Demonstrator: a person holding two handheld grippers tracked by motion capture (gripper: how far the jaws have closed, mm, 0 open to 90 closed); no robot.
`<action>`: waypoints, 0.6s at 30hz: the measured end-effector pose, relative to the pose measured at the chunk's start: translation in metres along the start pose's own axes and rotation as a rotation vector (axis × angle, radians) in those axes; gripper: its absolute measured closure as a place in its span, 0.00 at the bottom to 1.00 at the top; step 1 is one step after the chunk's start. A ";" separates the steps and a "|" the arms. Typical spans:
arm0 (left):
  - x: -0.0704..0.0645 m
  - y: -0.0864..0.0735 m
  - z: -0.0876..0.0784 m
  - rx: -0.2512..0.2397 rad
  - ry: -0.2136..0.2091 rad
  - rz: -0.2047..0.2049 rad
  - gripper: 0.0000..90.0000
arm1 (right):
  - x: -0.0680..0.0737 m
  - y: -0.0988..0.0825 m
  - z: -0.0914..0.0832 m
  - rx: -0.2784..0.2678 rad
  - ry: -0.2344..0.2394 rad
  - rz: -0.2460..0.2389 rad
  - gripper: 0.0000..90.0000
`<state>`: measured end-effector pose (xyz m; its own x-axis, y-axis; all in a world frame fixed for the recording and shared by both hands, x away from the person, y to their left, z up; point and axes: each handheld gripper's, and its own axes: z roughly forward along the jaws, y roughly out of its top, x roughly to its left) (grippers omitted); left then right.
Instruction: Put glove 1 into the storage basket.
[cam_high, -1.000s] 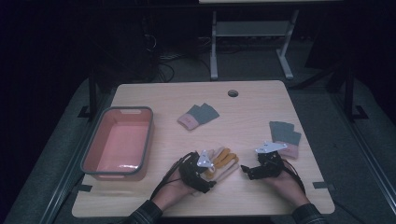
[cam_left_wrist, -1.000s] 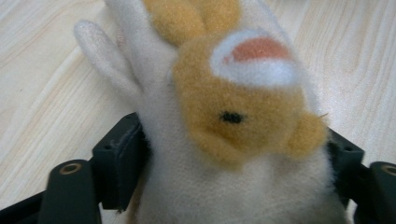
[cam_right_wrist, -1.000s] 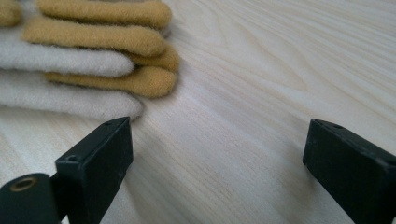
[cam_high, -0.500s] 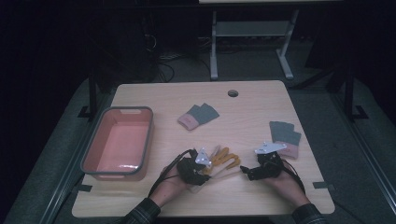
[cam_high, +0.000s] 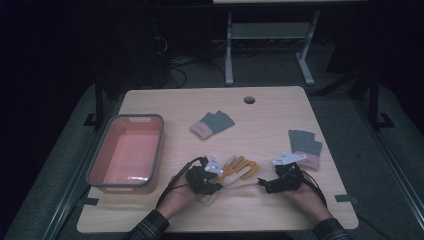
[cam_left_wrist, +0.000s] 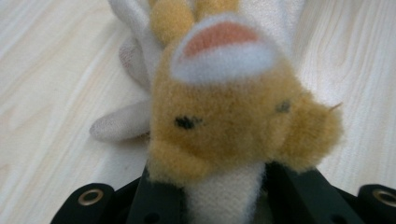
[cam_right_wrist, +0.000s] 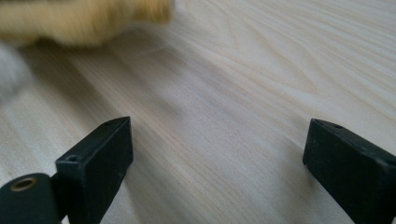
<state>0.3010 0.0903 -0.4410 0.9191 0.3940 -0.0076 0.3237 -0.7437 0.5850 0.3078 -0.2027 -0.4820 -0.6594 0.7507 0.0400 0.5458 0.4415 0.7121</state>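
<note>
A fuzzy orange-and-white plush sock (cam_high: 240, 169) with an animal face (cam_left_wrist: 233, 121) lies on the wooden table near its front edge. My left gripper (cam_high: 212, 182) (cam_left_wrist: 224, 196) is shut on the sock's white fabric, which is squeezed between both black jaws. My right gripper (cam_high: 264, 184) (cam_right_wrist: 219, 154) rests low over bare wood just right of the sock, open, with nothing between its jaws. A blurred orange edge of the sock (cam_right_wrist: 84, 16) lies beyond it.
A pink bin with a grey rim (cam_high: 128, 152) stands at the left. A grey-and-pink sock pair (cam_high: 212, 123) lies mid-table, another grey-and-pink pair (cam_high: 305, 145) at the right. A round cable hole (cam_high: 249, 99) marks the far edge.
My left gripper has slid a little towards the front edge, drawing the plush sock with it. The right gripper has barely moved.
</note>
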 end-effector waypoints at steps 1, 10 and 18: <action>0.001 0.000 -0.002 -0.007 0.000 -0.003 0.79 | 0.000 0.000 0.000 0.000 0.001 -0.002 0.09; 0.008 0.002 -0.018 -0.024 -0.008 -0.011 0.79 | 0.000 0.000 0.000 0.000 0.001 -0.003 0.09; 0.016 0.007 -0.038 -0.042 -0.004 -0.016 0.79 | 0.000 0.000 0.000 0.001 0.002 -0.003 0.09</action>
<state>0.3091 0.1122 -0.4063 0.9148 0.4034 -0.0209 0.3288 -0.7136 0.6186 0.3078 -0.2027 -0.4820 -0.6620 0.7485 0.0388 0.5440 0.4442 0.7119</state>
